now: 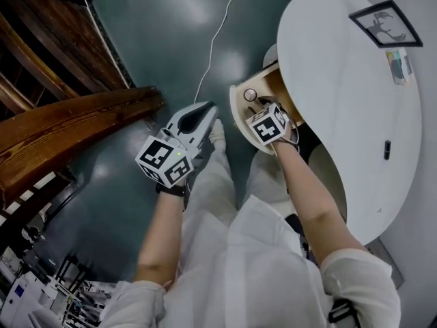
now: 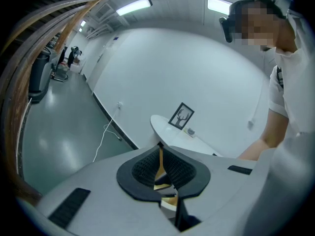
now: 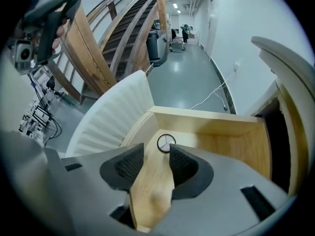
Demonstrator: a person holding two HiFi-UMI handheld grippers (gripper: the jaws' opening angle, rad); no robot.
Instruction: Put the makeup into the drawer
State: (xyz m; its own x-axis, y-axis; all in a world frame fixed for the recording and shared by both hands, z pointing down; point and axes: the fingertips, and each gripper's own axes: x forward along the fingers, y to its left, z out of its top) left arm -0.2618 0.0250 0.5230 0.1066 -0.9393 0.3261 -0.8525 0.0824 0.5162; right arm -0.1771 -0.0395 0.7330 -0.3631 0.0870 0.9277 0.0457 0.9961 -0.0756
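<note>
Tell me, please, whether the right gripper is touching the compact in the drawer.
Apart. The right gripper view shows the compact flat on the drawer floor, beyond the right gripper's open, empty jaws.

Both tongs near the open drawer, seen from above.
L tongs w/ marker cube hang over teal floor, beside a white trouser leg. R tongs sit over the wooden drawer, which juts from under the round white surface. Small round makeup item lies in the drawer. On the surface: framed deer pic, card, small dark item. White cable on the floor; wooden railing at left.
</note>
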